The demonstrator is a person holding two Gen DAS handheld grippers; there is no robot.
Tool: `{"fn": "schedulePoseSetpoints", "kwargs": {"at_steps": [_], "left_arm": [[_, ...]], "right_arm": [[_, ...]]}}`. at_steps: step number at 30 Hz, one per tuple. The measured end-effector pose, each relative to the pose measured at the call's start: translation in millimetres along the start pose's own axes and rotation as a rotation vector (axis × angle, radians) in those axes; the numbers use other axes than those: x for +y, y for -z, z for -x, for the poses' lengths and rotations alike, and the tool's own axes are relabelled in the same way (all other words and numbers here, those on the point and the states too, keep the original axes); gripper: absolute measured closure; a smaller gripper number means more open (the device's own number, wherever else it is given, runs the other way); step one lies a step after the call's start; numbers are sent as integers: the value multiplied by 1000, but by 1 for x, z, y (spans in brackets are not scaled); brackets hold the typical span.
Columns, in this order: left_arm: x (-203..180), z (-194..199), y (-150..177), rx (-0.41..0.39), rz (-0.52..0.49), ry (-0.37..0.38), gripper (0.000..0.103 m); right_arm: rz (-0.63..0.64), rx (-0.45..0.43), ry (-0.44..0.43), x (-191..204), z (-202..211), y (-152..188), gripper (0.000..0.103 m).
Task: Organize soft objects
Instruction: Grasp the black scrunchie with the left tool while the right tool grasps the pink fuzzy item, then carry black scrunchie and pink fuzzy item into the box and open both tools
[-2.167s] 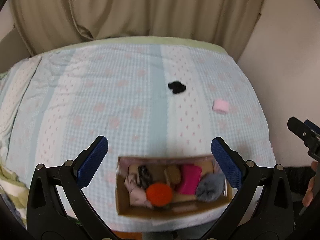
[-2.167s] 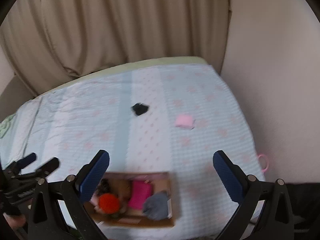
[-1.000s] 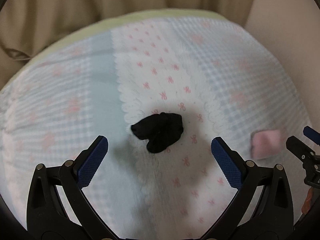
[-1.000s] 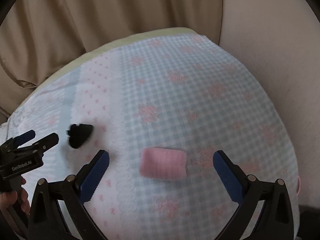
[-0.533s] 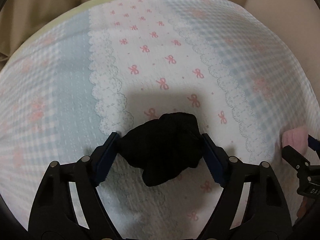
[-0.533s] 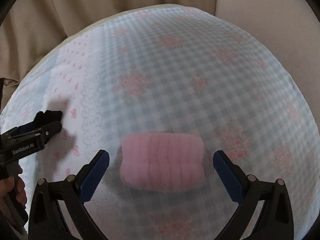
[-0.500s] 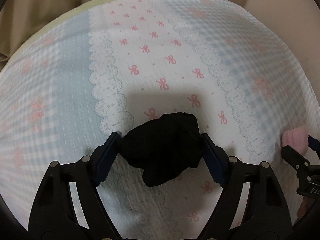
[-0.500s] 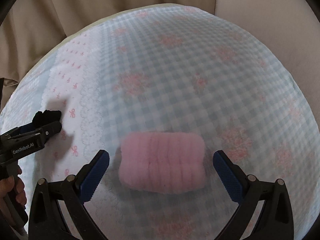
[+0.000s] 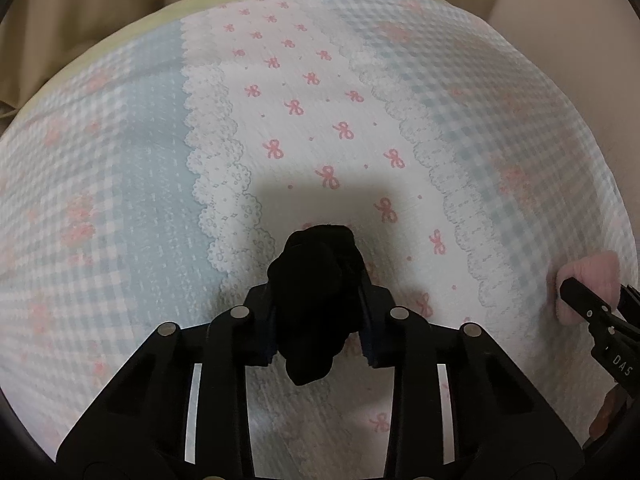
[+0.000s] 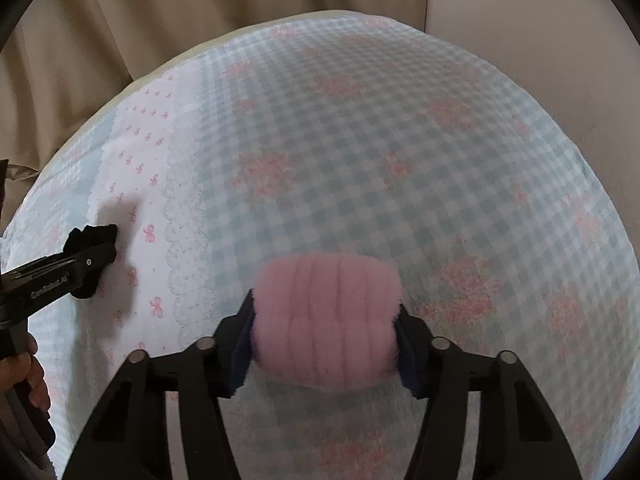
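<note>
My left gripper [image 9: 318, 308] is shut on a crumpled black sock [image 9: 316, 280] on the bedspread; the sock bulges out above and below the jaws. It also shows at the left of the right wrist view [image 10: 90, 240], held by the left gripper [image 10: 86, 262]. My right gripper [image 10: 324, 328] is shut on a fluffy pink roll [image 10: 326, 320], squeezing its two ends. The pink roll shows at the right edge of the left wrist view [image 9: 592, 276], where the right gripper [image 9: 588, 308] is around it.
The bed carries a light blue gingham spread [image 9: 120, 184] with pink bows and lace strips [image 10: 360, 160]. Beige curtains [image 10: 120, 20] hang behind the bed, and a plain wall [image 10: 540, 20] stands at the right. The cardboard box is out of view.
Both grippers have closed: the left jaws squeezed the black sock, the right jaws closed on the pink roll. Both cameras came nearer to the bedspread.
</note>
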State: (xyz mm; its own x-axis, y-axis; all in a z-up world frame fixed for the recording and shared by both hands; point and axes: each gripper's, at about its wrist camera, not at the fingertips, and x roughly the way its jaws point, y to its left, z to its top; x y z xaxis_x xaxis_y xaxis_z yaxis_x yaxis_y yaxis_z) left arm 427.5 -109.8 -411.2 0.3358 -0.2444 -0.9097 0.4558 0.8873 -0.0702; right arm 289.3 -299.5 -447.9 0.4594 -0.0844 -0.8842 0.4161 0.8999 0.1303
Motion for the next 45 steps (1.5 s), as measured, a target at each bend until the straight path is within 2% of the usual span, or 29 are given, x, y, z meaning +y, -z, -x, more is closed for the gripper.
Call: {"fn": "schedulePoseSetpoints", "kwargs": {"at_steps": [6, 13, 20, 27, 31, 37, 45], "left_arm": [[-1, 15, -2, -13, 26, 2, 77], [-3, 50, -4, -48, 66, 12, 77], [-16, 115, -6, -113, 95, 16, 77], [-30, 197, 5, -179, 154, 16, 77], [-38, 251, 21, -217, 187, 5, 77], [-43, 329, 61, -263, 248, -27, 77], [-29, 396, 133, -279, 343, -52, 77]], "right_arm": [[-5, -16, -23, -1, 13, -5, 64], [-1, -55, -38, -4, 38, -11, 64], [7, -103, -60, -8, 80, -20, 64], [48, -157, -99, -4, 149, -32, 64], [88, -187, -127, 1, 192, -35, 64], [161, -218, -189, 10, 255, -30, 64], [259, -214, -262, 33, 311, 9, 64]]}}
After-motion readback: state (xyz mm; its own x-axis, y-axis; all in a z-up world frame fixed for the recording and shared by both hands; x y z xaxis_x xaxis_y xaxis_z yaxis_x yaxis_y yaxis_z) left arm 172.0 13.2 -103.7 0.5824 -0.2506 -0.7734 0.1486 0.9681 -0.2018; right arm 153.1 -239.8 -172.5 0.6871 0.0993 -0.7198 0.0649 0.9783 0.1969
